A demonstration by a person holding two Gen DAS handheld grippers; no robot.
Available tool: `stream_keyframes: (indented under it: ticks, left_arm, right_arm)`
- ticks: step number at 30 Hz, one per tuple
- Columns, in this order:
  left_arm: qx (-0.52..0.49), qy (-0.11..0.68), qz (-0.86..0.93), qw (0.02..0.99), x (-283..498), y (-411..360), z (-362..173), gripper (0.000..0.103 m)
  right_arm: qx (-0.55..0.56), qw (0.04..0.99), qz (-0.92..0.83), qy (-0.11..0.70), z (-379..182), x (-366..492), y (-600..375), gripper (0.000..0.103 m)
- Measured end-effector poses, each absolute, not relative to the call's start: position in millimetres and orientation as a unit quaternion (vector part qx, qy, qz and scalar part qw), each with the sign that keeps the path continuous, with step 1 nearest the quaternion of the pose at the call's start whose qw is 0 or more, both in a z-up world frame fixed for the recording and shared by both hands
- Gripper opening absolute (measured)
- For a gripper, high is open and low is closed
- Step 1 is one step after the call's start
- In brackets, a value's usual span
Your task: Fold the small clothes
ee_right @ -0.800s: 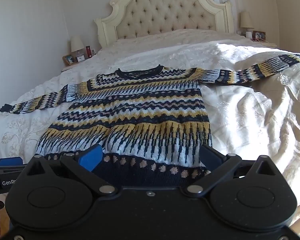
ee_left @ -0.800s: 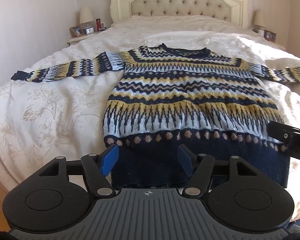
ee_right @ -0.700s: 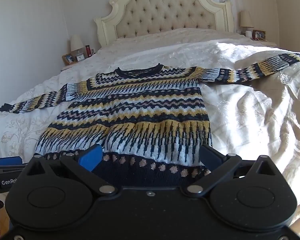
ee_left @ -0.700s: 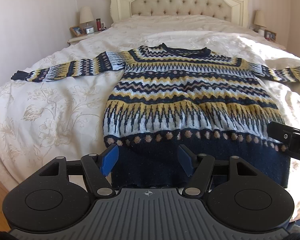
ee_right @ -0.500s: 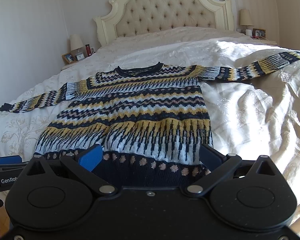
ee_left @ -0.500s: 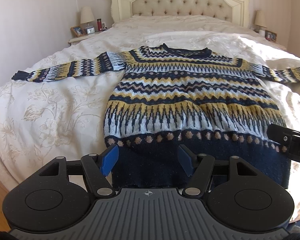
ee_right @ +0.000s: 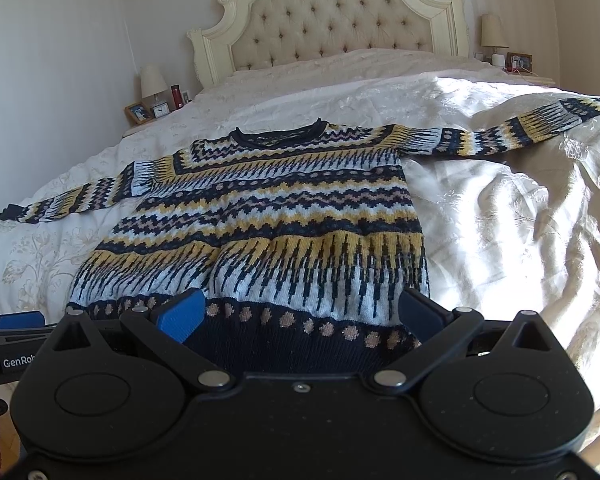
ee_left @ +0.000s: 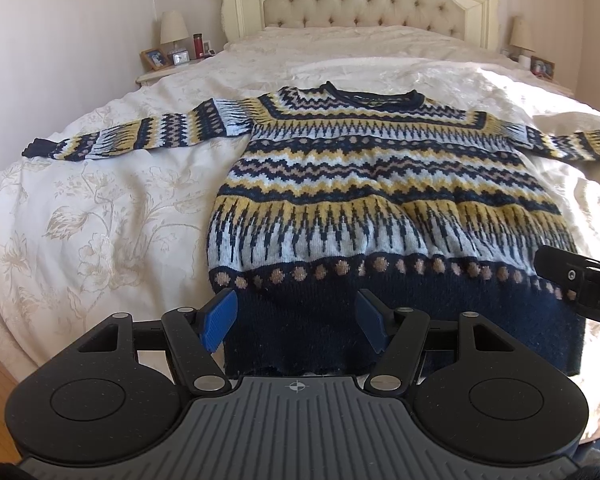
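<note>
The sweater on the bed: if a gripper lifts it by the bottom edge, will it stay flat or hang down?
The sweater is soft knit and already ripples near its hem, so it would probably sag and drape. Its spread sleeves would likely trail behind. The thick knit looks fairly heavy, so it may drag on the bedspread rather than slide.

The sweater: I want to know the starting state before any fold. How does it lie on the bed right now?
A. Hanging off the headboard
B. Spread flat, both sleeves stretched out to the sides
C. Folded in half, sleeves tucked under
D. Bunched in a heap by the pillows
B: the sweater lies flat on the bed, with one sleeve out to each side.
</note>
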State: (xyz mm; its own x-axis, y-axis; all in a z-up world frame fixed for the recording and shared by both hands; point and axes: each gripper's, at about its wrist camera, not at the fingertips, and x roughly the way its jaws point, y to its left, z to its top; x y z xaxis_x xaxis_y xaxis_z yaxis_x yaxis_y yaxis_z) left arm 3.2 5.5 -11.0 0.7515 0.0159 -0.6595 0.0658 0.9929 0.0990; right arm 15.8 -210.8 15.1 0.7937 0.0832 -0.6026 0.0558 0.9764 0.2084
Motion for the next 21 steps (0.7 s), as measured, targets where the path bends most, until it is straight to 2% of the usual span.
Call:
stream_keyframes:
  ticks: [21]
  left_arm:
    - [0.058,0.356,-0.014,0.933,7.2,8.1,-12.7,0.064]
  right_arm:
    - [0.107,0.938,0.013,0.329,13.8,22.5,-205.6,0.102]
